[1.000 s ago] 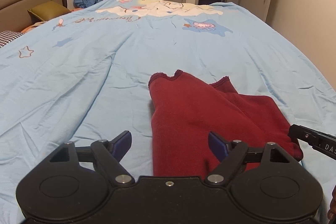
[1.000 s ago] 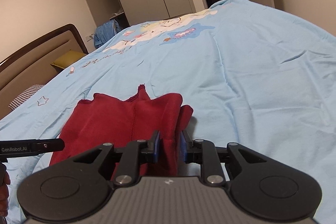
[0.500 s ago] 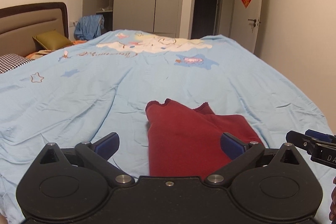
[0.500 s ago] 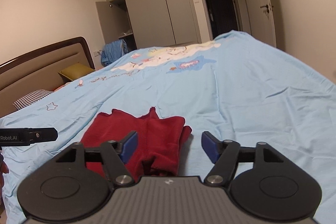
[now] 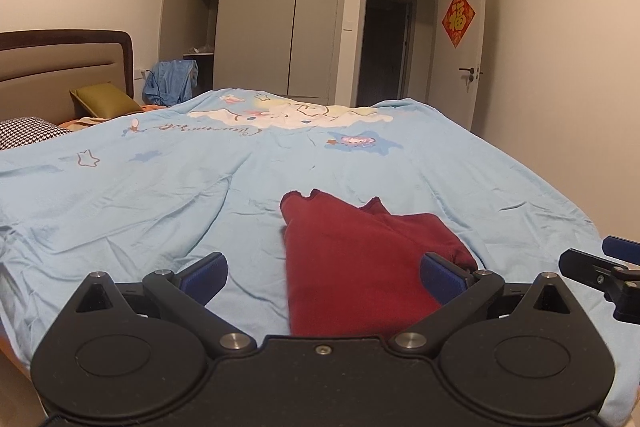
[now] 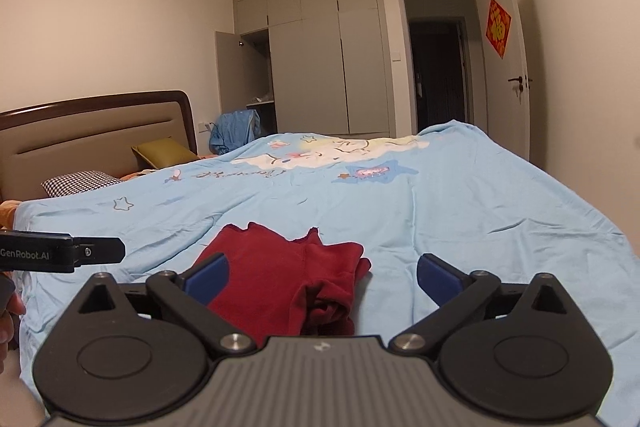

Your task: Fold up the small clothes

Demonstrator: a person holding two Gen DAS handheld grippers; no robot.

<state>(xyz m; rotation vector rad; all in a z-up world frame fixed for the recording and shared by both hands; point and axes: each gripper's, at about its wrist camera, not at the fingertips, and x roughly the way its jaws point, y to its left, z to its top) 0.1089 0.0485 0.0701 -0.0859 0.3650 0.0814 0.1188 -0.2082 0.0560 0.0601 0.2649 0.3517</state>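
Note:
A dark red small garment [image 5: 356, 259] lies folded on the light blue bed cover [image 5: 160, 195], near the bed's front edge. It also shows in the right wrist view [image 6: 288, 275], with its right side bunched in layers. My left gripper [image 5: 322, 273] is open and empty, held above the garment's near end. My right gripper [image 6: 322, 273] is open and empty, held back above the garment's right part. The right gripper shows at the right edge of the left wrist view [image 5: 600, 271]. The left gripper shows at the left of the right wrist view [image 6: 60, 251].
The bed's headboard [image 6: 92, 131] and pillows [image 6: 80, 182] are at the left. A grey wardrobe [image 5: 276, 19] with one open door and a dark doorway [image 5: 386, 51] stand beyond the bed. Blue cloth [image 5: 172, 81] hangs near the wardrobe.
My right gripper opened and let go of the red garment. Both grippers lifted and drew back from it. The garment now lies still on the cover.

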